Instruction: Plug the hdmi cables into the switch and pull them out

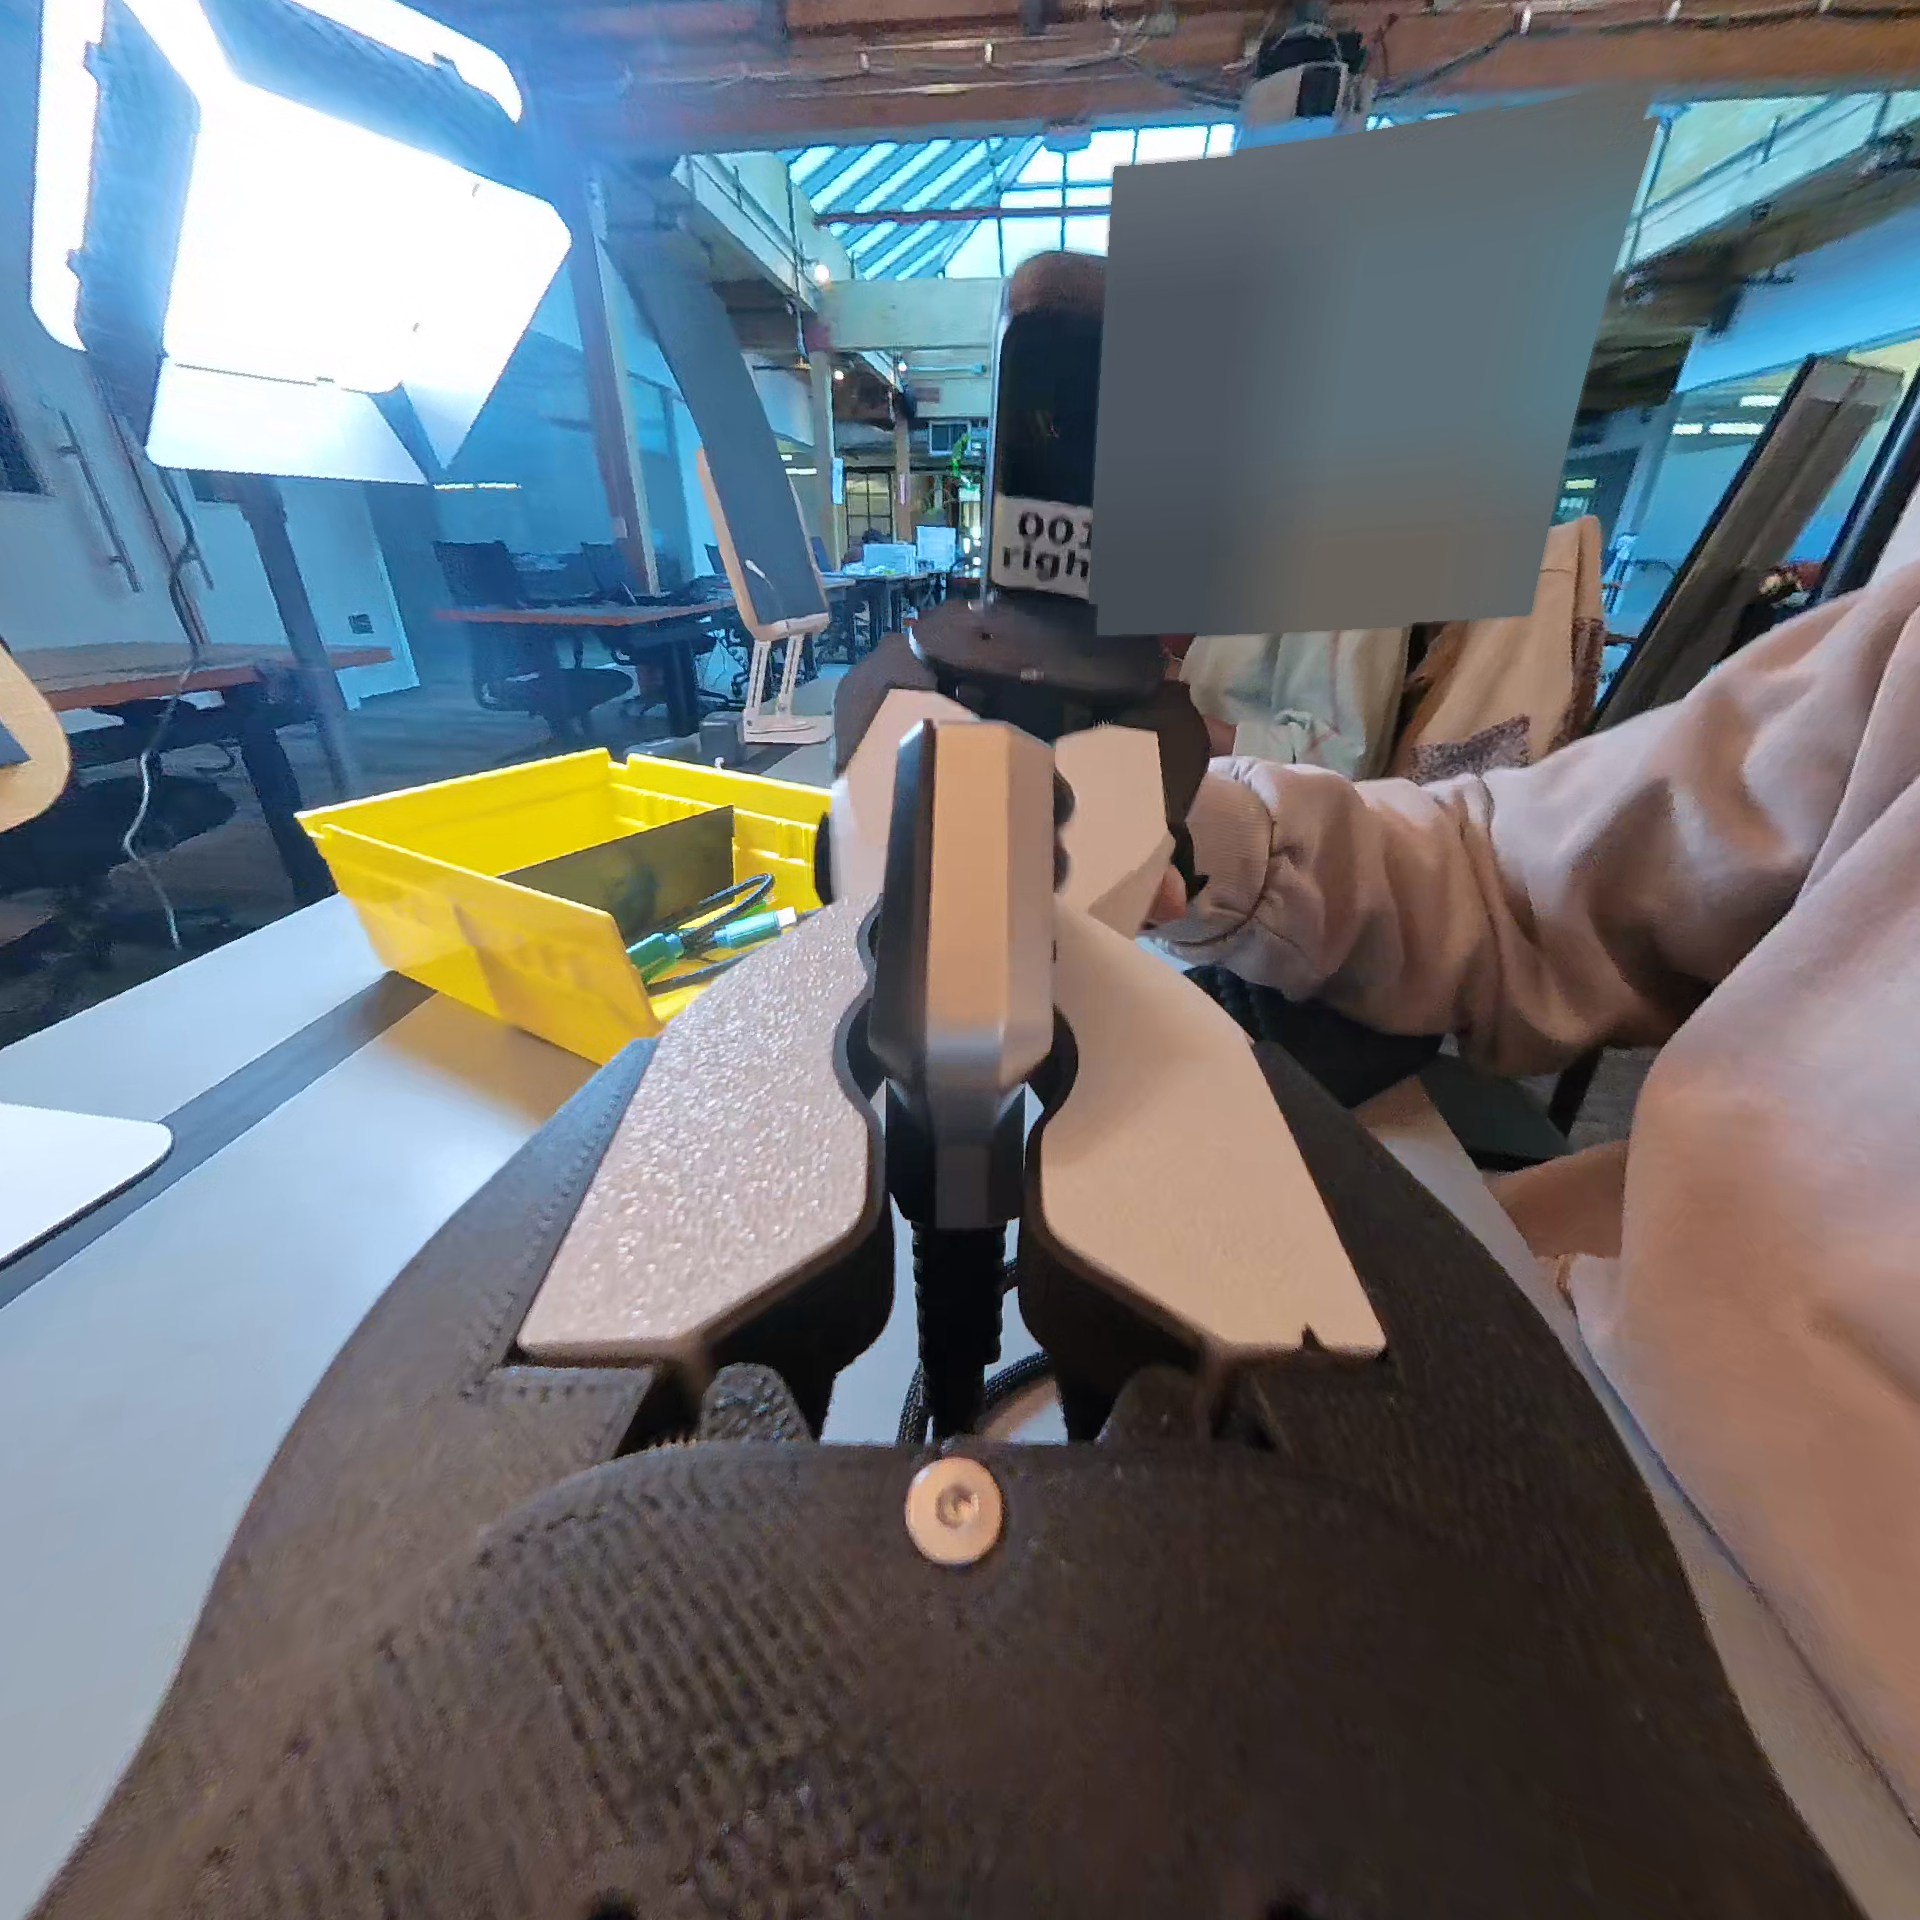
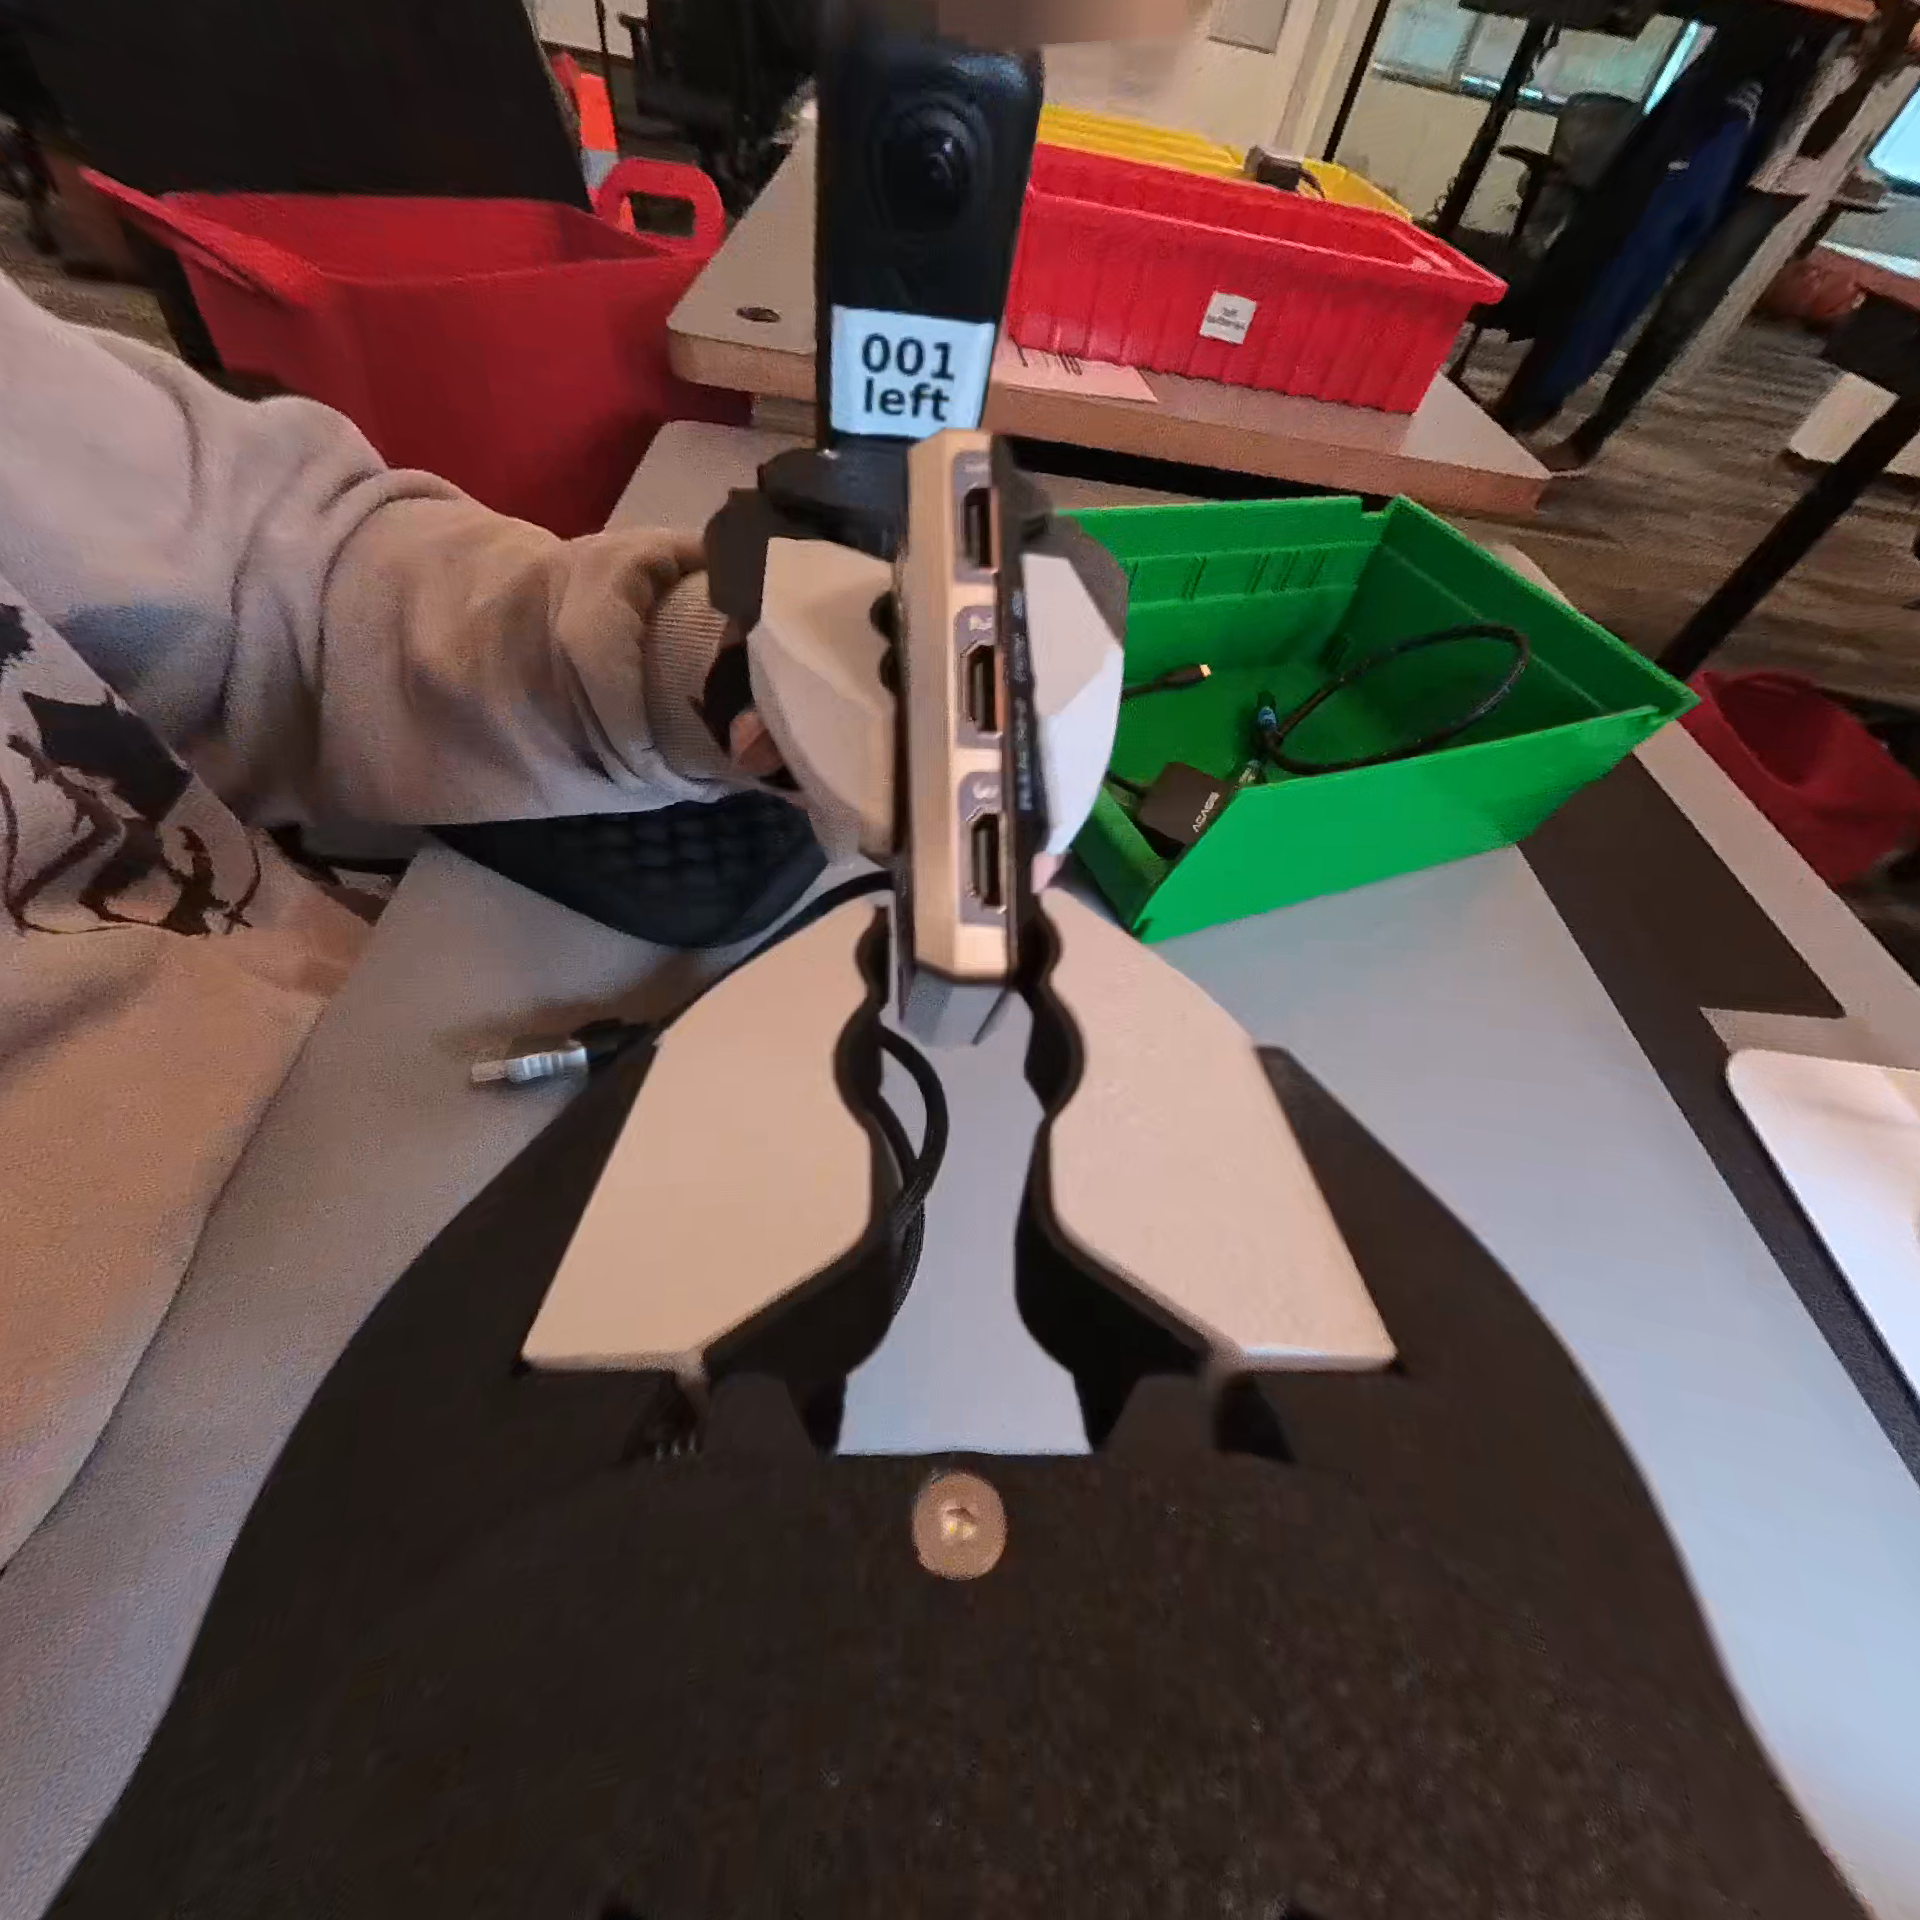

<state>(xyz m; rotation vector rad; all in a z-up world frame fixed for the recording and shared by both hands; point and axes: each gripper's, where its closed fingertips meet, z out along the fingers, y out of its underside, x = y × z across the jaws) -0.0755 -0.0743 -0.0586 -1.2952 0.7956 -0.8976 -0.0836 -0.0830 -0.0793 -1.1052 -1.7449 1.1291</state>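
My own fingers (image 1: pixel 1174 1122) are covering the lower sides of the switch (image 1: pixel 961 935), and its ports are facing away in the left wrist view. The picture's edge is cutting off the white pad (image 2: pixel 1839 1174) at the table's (image 2: pixel 1351 1039) right edge. Motion is blurring the loose plug (image 2: pixel 530 1065).

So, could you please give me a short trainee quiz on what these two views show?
1. True or false: a cable is plugged into one of the three ports along the switch in the right wrist view.
2. In the right wrist view, the bin holding loose cables beside the switch is: A) yellow B) green C) blue.
3. Fill in: the left gripper is shut on the ____.

Key: 1 false, all three are empty; 2 B; 3 switch.
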